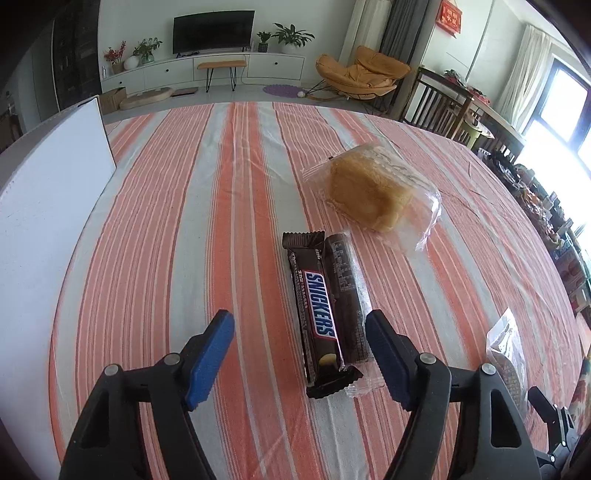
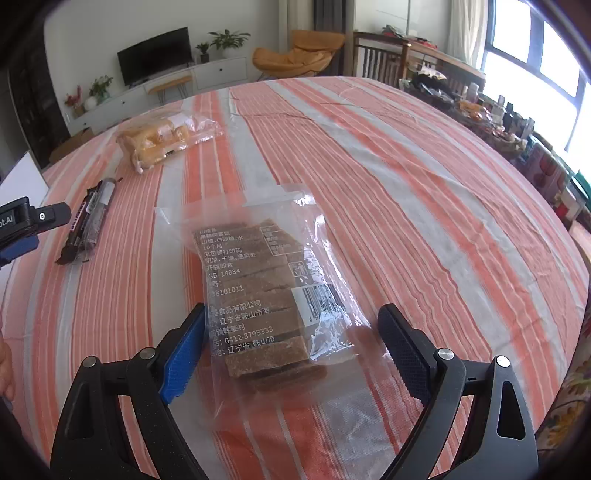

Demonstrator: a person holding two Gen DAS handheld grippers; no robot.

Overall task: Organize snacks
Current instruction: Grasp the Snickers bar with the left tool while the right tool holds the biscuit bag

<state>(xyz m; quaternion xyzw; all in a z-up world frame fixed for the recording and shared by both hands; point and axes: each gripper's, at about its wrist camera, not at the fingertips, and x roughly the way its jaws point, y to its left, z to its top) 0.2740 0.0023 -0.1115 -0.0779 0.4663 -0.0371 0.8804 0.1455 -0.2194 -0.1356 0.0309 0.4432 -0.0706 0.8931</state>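
Desk: covered by an orange-and-white striped cloth (image 1: 207, 206); a white board (image 1: 55, 206) stands along its left edge in my left view.
Room: beyond the desk I see a TV (image 1: 213, 31) on a long white cabinet, potted plants, an orange lounge chair (image 1: 360, 72), and bright windows on the right.
Snickers bar (image 1: 317, 310): lies flat on the cloth, touching a second dark bar in a clear wrapper (image 1: 349, 291) on its right.
Wrapped bread (image 1: 369, 192): in a clear bag, beyond the two bars and slightly right, apart from them.
Bag of brown slices (image 2: 258, 291): clear, printed label up, flat on the cloth near my right tool.
Left tool (image 1: 300, 352): pointing steeply down, jaws partly spread on either side of the near end of the two bars; pads clear of both wrappers, nothing pinched.
Right tool (image 2: 291, 345): tilted steeply down, jaws spread wide, straddling the near end of the slice bag; pads not pressing it.
Person: part of a hand shows at the left edge of my right view.
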